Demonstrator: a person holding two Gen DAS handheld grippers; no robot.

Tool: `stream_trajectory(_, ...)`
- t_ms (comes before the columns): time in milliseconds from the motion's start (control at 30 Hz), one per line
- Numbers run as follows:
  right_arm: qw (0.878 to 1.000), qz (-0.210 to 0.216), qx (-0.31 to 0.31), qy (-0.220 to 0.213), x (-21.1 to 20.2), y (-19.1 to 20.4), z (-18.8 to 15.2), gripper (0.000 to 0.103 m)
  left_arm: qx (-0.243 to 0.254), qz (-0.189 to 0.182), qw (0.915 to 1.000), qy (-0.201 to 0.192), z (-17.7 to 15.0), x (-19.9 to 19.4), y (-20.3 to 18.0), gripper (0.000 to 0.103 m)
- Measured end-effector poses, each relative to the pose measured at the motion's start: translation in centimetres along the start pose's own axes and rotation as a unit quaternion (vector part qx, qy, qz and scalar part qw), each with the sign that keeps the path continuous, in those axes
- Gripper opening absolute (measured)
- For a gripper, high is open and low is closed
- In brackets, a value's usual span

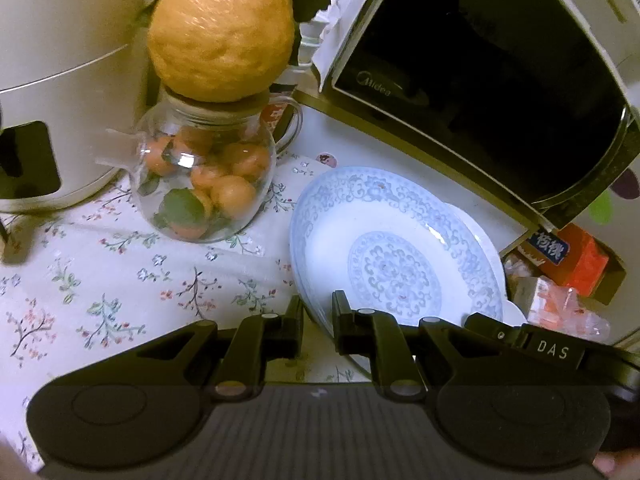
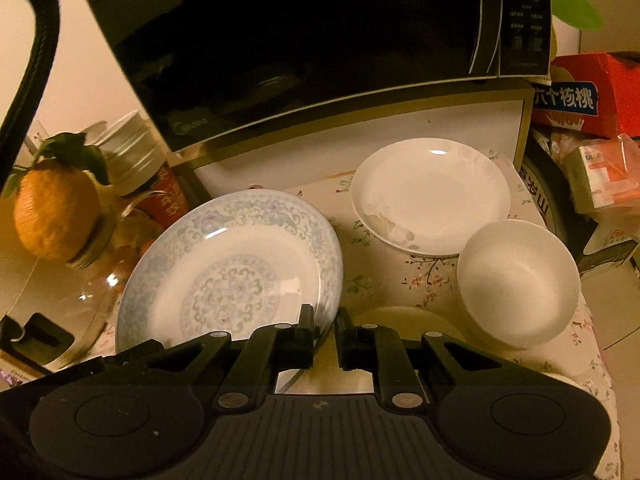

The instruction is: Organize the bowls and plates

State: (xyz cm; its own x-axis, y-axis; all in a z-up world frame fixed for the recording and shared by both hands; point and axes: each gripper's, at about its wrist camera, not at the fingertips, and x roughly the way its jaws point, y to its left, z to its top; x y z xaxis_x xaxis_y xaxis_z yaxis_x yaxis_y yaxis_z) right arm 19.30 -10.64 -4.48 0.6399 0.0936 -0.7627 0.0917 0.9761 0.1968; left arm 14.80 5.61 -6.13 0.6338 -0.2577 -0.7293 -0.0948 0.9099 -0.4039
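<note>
The blue-patterned plate [image 1: 396, 248] was clamped at its near rim by both claws at once. In the left wrist view we saw the left gripper [image 1: 318, 312] with its fingers closed on the rim at the plate's 7 o'clock edge. In the right wrist view the right gripper [image 2: 324, 324] pinched the same plate [image 2: 232, 272] at its 5 o'clock edge. The plate sat tilted in both views; we could not tell whether its far edge touched the floral tablecloth [image 1: 120, 272].

Outward from the left claw, at 11 o'clock, stood a glass teapot [image 1: 204, 176] filled with small oranges, with a large citrus fruit [image 1: 222, 32] resting on its mouth. A white appliance [image 1: 60, 80] rose at 9 to 10 o'clock, and the microwave [image 1: 500, 80] filled 1 o'clock.

Only the right wrist view showed us the rest of the crockery: a white plate [image 2: 432, 196] at 1 o'clock on the cloth, and a white bowl [image 2: 518, 280] at 2 to 3 o'clock, just beside that plate. The red carton [image 2: 588, 96] with Chinese lettering appeared at 2 o'clock. The left view caught only a sliver of white rim behind the patterned plate.
</note>
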Motion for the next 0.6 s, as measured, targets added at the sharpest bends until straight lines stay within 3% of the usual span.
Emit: stream_trajectory(600, 0.999, 0.026, -0.033, -0.014, -7.2, 1.4, -4.5, 0.013, -0.015, 0.002, 0.9996, -0.022, -4.0, -8.3, 1.7, 0.012)
